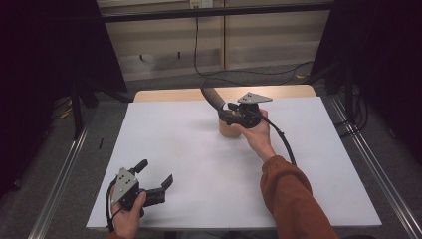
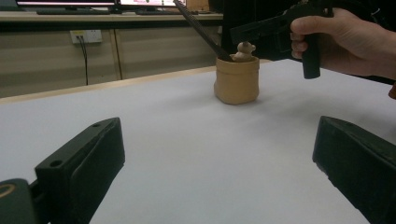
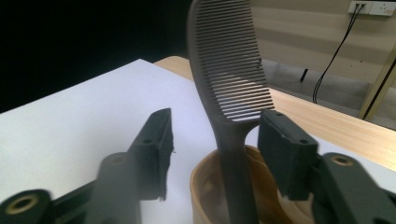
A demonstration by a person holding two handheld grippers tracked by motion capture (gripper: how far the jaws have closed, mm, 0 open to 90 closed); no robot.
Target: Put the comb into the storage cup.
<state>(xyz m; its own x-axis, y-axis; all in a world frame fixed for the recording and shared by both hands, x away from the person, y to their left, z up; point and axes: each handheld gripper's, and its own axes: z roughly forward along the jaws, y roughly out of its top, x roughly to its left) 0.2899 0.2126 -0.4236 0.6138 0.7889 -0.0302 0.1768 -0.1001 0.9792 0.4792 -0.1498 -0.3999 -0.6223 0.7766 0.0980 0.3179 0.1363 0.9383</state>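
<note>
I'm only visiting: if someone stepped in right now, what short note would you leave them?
Right gripper: fingers open on either side of the comb, not pressing it.
Left gripper: open, empty, near the table's front left.
Comb: standing handle-down in the tan pot at the far middle, leaning on its rim.
Done: comb is in the pot.
Left: probably just draw the right gripper clear.

Dim room, dark at both sides in the high view; the white table (image 1: 199, 164) is the brightest spot w/ soft shadows. Right gripper view: near jaws blurred, comb (image 3: 231, 79) sharp, slight grain throughout.
</note>
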